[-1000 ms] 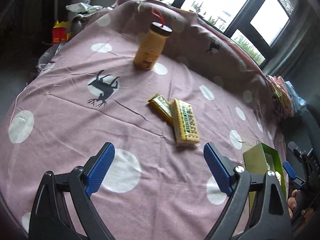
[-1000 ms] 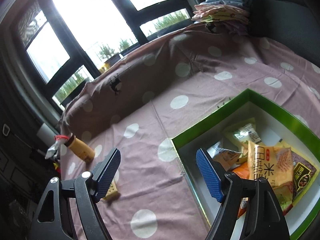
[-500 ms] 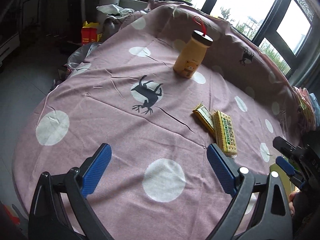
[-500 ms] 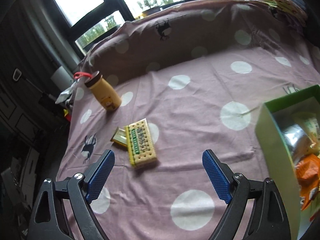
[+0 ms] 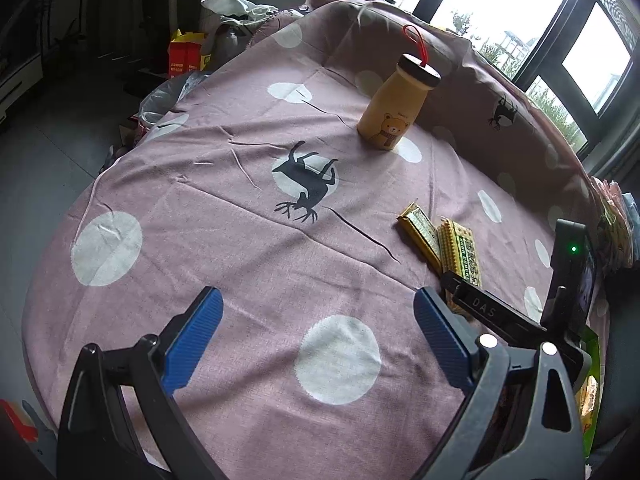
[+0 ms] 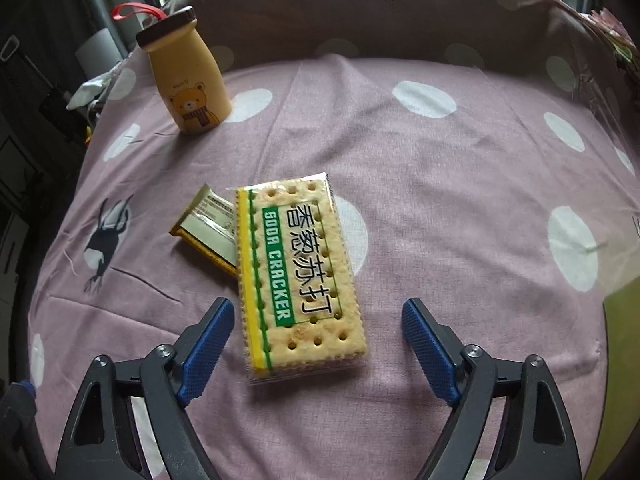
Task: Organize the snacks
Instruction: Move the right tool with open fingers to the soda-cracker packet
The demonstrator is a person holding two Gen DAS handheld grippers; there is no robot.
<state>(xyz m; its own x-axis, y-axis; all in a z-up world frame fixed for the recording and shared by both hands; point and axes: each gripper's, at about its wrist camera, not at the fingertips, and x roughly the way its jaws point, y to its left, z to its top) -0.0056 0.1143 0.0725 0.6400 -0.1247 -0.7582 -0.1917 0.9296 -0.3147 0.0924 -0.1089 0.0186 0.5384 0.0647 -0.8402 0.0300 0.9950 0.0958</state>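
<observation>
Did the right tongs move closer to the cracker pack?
Yes. The right tongs came down toward the cracker pack, which now lies between their pads untouched; the bear bottle looks bigger too. Their jaws have just been closing.

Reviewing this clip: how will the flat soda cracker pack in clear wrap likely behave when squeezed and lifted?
The flat rectangular soda cracker pack in clear wrap probably stays stiff, given its straight edges. The visible crackers likely crack under a hard squeeze. Its glossy film may slip on the right hand-held gripper, whose jaws have been closing without touching it.
</observation>
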